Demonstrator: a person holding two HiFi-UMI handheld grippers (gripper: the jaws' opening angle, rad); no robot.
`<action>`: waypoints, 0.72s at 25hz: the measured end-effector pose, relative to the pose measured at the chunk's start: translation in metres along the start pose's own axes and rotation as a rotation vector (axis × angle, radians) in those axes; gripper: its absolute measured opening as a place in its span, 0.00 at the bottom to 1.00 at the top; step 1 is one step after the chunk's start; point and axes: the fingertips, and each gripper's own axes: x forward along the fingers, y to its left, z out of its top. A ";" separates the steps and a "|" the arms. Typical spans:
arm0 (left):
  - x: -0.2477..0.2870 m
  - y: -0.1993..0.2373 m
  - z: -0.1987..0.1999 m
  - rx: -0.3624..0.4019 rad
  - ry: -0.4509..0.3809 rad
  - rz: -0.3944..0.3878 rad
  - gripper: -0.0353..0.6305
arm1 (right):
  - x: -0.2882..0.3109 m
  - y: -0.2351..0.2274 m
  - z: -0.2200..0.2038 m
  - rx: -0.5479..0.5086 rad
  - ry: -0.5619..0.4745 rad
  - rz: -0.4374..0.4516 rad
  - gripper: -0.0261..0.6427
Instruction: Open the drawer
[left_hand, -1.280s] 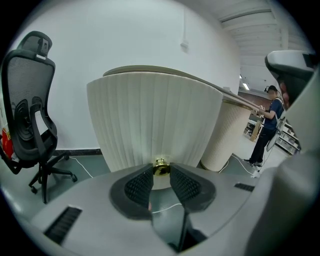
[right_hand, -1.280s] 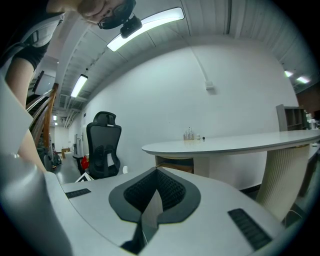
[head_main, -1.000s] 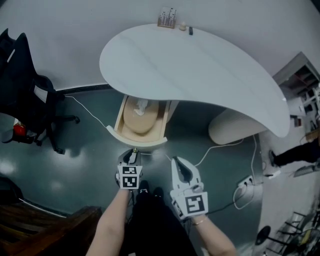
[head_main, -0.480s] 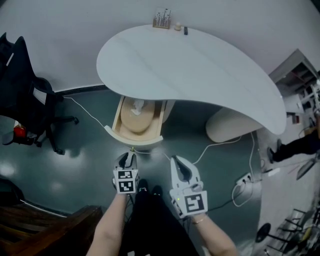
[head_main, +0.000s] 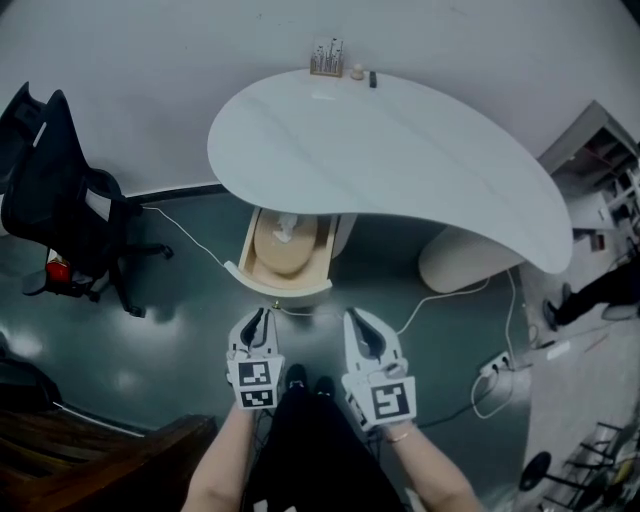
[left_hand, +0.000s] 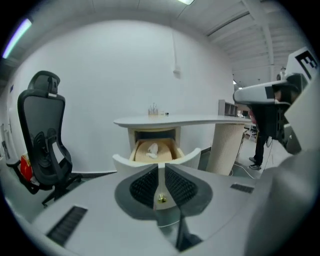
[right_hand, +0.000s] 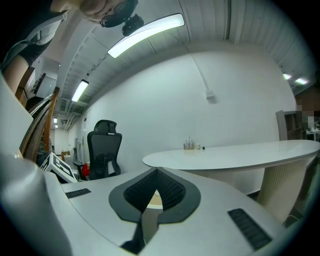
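Under the white desk (head_main: 400, 150) the cream drawer (head_main: 280, 288) stands pulled out, with a tan round thing and a white crumpled piece (head_main: 285, 228) inside. Its small gold knob (head_main: 276, 303) faces me. My left gripper (head_main: 257, 318) hovers just short of the drawer front, apart from the knob; its jaws are closing to a narrow slit with nothing between them. In the left gripper view the drawer front (left_hand: 150, 161) and the knob (left_hand: 161, 199) show through that slit. My right gripper (head_main: 358, 320) hangs beside it, tips together and empty, aimed at the desk (right_hand: 235, 152).
A black office chair (head_main: 60, 200) stands at the left. White cables (head_main: 450, 295) and a power strip (head_main: 492, 365) lie on the grey floor at the right, near the desk's round pedestal (head_main: 465, 260). Small items (head_main: 328, 60) sit at the desk's back edge. A person's legs (head_main: 600, 295) show far right.
My left gripper has come off the drawer's knob, lifted and drawn back, and its jaws have narrowed. The right gripper rose slightly. The drawer stays pulled out.
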 end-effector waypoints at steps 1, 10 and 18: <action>-0.004 0.002 0.012 0.008 -0.025 0.004 0.12 | 0.001 0.001 0.003 0.000 -0.003 0.001 0.04; -0.046 0.007 0.091 0.033 -0.175 0.003 0.09 | -0.001 0.005 0.029 -0.016 -0.039 0.003 0.04; -0.075 0.007 0.146 0.050 -0.268 0.000 0.07 | -0.006 -0.006 0.059 -0.028 -0.081 -0.011 0.04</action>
